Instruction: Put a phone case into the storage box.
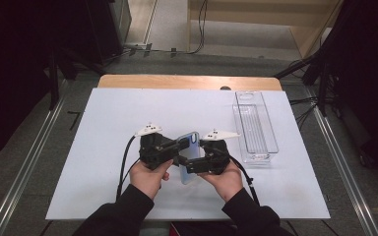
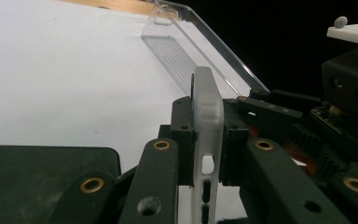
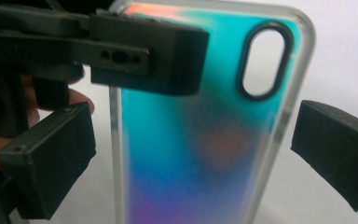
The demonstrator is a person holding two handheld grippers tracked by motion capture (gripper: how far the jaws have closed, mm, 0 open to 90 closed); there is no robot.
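Phone case (image 1: 189, 156), iridescent teal with clear rims, hangs between both hands just above the white desk (image 1: 103, 147) near its front edge. The left gripper (image 1: 177, 147) has its jaws clamped across the case's thin edge, pinching front and back faces. The right gripper (image 1: 193, 166) faces the case's back with its jaws apart, one either side of it, not pressing. It looks light, flexible and slick, likely to bow if squeezed across its width; the stiffer rim near the camera cutout (image 3: 264, 60) seems the safer hold. Farther off, a clear plastic tray (image 1: 270, 132) rests on the desk's right side.
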